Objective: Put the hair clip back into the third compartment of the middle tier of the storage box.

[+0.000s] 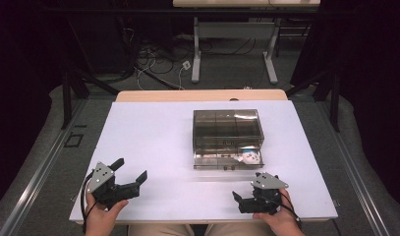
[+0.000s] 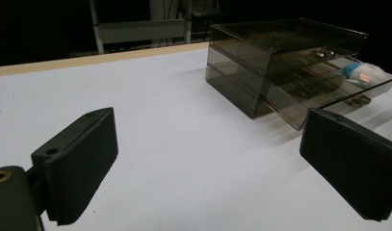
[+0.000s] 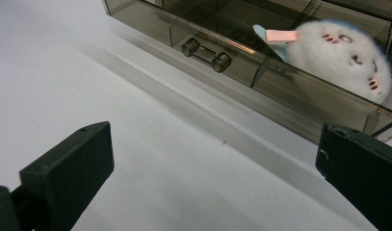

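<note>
Plush toy (image 3: 345, 53), white and round, lies in the right end of the pulled-out lower drawer (image 1: 212, 161) of the smoky drawer box (image 1: 227, 123). Both the left gripper (image 1: 132, 169) and right gripper (image 1: 245, 188) hover with jaws spread, holding nothing. Judging by position, the right should approach squarely, straddling the toy's middle.

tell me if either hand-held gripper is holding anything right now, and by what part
Nothing is held. The left hand-held gripper and the right hand-held gripper both have open jaws with only bare table between them, short of the smoky drawer box.
</note>
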`<state>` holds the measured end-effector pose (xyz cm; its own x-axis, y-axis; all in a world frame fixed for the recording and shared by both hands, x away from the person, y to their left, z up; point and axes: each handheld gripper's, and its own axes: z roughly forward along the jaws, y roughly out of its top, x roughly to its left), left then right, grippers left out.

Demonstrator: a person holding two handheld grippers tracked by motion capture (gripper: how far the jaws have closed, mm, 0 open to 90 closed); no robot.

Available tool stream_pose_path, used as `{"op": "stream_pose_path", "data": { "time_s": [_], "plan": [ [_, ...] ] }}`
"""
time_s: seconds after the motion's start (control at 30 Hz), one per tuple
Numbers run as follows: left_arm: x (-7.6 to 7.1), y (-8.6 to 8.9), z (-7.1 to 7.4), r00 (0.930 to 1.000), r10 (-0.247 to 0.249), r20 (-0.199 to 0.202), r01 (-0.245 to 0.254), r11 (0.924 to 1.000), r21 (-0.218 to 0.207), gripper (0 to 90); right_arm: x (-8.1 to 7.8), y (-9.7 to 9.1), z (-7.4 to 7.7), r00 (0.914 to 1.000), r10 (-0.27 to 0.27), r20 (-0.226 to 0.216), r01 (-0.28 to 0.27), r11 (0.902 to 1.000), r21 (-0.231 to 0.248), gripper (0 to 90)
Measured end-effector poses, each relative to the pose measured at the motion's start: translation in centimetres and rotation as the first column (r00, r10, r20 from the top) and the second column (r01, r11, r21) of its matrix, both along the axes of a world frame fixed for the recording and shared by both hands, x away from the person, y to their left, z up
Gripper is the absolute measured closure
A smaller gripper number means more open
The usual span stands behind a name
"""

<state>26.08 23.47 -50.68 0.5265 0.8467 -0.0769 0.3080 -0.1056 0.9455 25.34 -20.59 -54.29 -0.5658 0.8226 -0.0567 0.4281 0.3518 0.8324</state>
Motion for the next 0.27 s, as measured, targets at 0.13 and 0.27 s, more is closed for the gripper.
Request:
{"op": "stream_pose_path", "data": {
  "time_s": [0.13, 0.27],
  "plan": [
    [0.01, 0.04, 0.01, 1.0, -0.002, 0.003, 0.002, 1.0, 0.006, 6.2, 0.02, -0.07, 0.01, 1.0, -0.005, 0.0, 0.005, 1.0, 0.002, 0.0],
    [0.02, 0.02, -0.01, 1.0, -0.001, -0.001, 0.001, 1.0, -0.001, 6.2, 0.03, -0.13, 0.04, 0.9999, -0.011, -0.008, 0.011, 0.9999, 0.004, 0.0]
  ]
}}
